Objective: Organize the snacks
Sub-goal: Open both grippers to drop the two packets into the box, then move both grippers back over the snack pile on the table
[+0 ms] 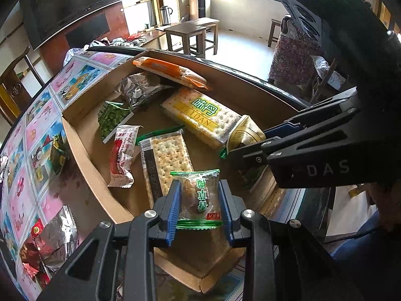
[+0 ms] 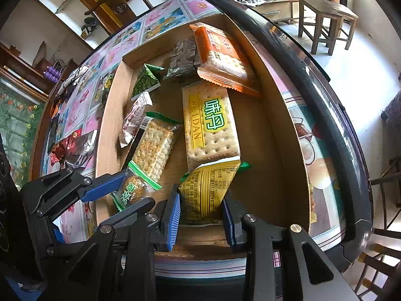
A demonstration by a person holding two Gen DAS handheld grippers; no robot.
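A shallow cardboard box (image 1: pixel 82 148) (image 2: pixel 298 155) on the table holds several snack packs. My left gripper (image 1: pixel 200 204) is shut on a small clear packet with green ends (image 1: pixel 199 198), held over the box's near end; it also shows in the right wrist view (image 2: pixel 134 188). My right gripper (image 2: pixel 201 210) is shut on a yellow packet (image 2: pixel 210 190), held over the box near the yellow "Weidan" cracker pack (image 2: pixel 209 123); the yellow packet shows at the right in the left wrist view (image 1: pixel 244 133).
In the box lie a green-ended cracker pack (image 1: pixel 168 160), a red-white packet (image 1: pixel 122 155), a green pea packet (image 1: pixel 111 120), a silver bag (image 1: pixel 140 89) and an orange cracker pack (image 1: pixel 173 71). Loose red and silver packets (image 1: pixel 47 245) lie on the patterned tablecloth (image 1: pixel 30 138) left of the box.
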